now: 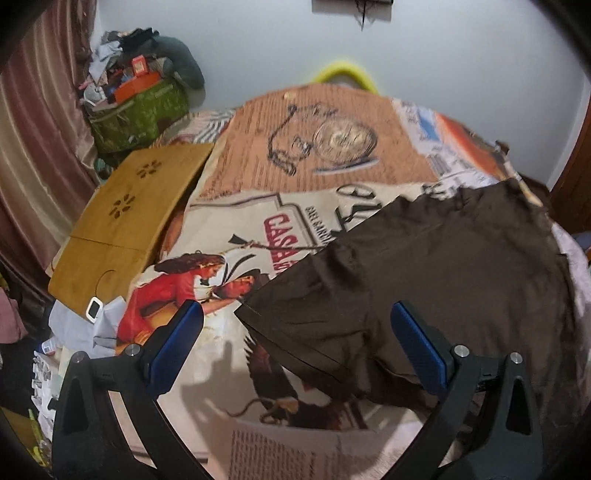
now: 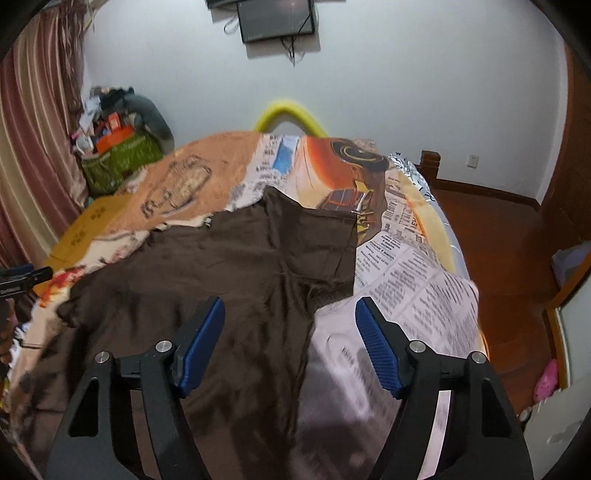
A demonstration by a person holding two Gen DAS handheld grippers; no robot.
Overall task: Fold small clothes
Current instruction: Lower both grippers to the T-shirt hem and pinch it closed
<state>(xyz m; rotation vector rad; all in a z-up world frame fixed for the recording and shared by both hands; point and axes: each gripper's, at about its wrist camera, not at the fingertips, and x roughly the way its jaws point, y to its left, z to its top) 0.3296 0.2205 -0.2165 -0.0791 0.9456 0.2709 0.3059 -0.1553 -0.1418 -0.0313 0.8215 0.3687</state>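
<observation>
A dark brown T-shirt lies spread flat on the printed bedspread. In the left wrist view my left gripper hovers open above its left sleeve edge, blue pads wide apart, nothing between them. In the right wrist view the brown T-shirt fills the middle, one sleeve reaching toward the far right. My right gripper stands open over the shirt's right side edge, its pads clear of the cloth.
A yellow-brown lap tray rests on the bed's left side. A green bag heaped with clutter stands by the striped curtain. Wood floor lies right of the bed. A wall-mounted screen hangs above.
</observation>
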